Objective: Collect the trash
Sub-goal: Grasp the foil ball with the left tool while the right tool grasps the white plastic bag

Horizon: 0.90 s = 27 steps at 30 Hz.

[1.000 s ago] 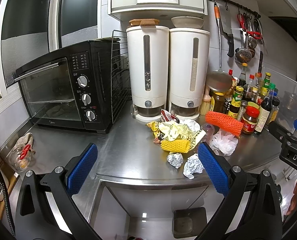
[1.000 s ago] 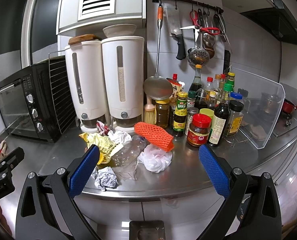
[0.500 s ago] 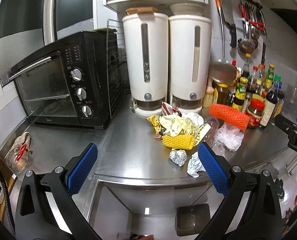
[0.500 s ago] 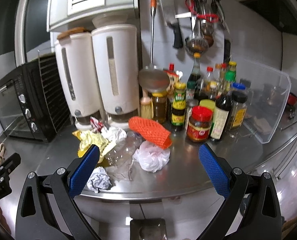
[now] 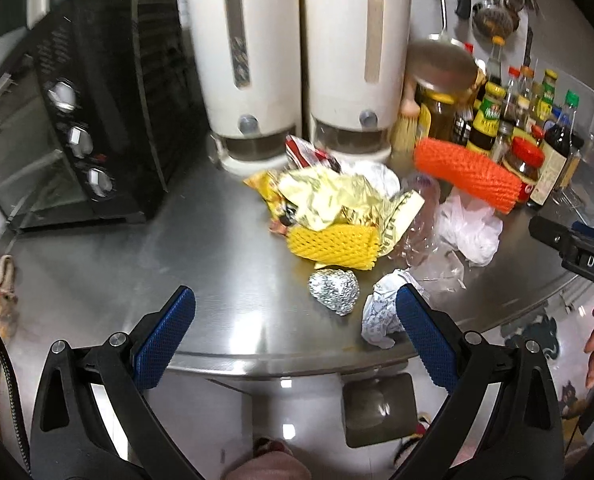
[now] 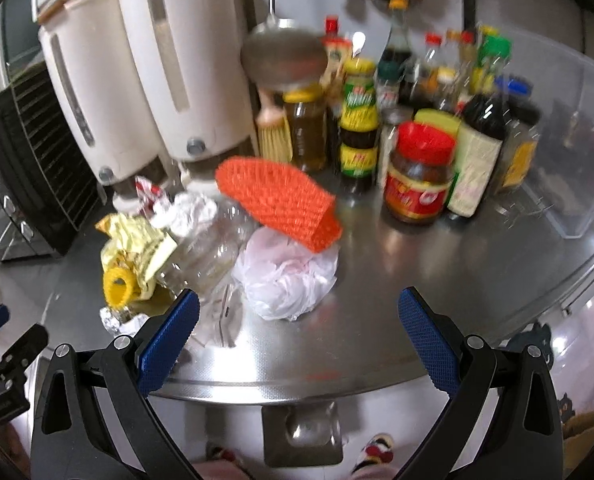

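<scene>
Trash lies heaped on the brushed steel tabletop (image 5: 145,264) ahead of both grippers. The left gripper (image 5: 295,336) hangs wide open and empty at the near edge; a crumpled silver foil ball (image 5: 333,291) sits just ahead between its blue pads, a crumpled white paper wad (image 5: 381,312) touches its right pad, and a yellow foam net sleeve (image 5: 333,242) lies beyond the foil. The right gripper (image 6: 297,332) is equally spread and empty, with a bunched white plastic bag (image 6: 287,280) just ahead and an orange foam net sleeve (image 6: 277,200) resting on top of it.
</scene>
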Tool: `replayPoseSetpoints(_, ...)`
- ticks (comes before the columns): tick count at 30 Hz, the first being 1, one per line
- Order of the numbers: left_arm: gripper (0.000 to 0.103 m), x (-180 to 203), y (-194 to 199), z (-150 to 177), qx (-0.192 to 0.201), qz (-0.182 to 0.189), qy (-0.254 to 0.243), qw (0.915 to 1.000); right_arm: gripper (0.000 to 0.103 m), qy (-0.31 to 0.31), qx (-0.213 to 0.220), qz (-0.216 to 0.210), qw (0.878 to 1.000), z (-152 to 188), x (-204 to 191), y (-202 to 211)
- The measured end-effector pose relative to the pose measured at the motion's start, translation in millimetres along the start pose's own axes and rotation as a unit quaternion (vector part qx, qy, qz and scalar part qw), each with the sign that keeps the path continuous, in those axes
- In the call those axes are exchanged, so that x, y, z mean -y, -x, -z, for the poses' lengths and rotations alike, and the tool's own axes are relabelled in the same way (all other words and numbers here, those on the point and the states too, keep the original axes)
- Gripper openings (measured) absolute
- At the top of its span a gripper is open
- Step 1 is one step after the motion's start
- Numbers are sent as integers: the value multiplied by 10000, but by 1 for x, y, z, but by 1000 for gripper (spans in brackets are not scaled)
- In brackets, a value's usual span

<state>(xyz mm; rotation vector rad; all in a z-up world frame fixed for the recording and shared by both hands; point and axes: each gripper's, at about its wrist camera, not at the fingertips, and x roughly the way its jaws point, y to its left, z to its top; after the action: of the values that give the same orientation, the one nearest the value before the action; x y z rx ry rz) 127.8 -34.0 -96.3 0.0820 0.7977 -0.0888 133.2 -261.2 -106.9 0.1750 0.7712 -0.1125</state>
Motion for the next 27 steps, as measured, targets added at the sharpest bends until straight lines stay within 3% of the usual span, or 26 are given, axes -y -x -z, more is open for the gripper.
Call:
replayPoseSetpoints(1,95,0,-10,-3,-126,68,45,9999,99,38,-101,-51,9999,-1,-1,-7)
replayPoseSetpoints(3,85,-1,-25,-6,-315,153,135,9993,93,80,-341,-245,9991,-6,-2,-22)
replayPoseSetpoints(5,68,1,-40,-9,-526,224,179,9982,82,85,-523,-361,9979,-9,-2,-31)
replayPoseSetpoints(10,54,10,-63,-9,-865,254,42,9959,67,146,-726,-360,9966,-13,-2,-47)
replayPoseSetpoints(17,49,15,-87,-4,-1148,291,5,9930,66,117,-861,-515,9949,-10,-6,-67)
replayPoseSetpoints(20,48,14,-94,-4,-1209,308,43,9922,58,146,-959,-605,9934,-6,-10,-77)
replayPoseSetpoints(27,48,23,-106,-6,-1288,438,56,9907,55,111,-1021,-628,9927,-1,-10,-90)
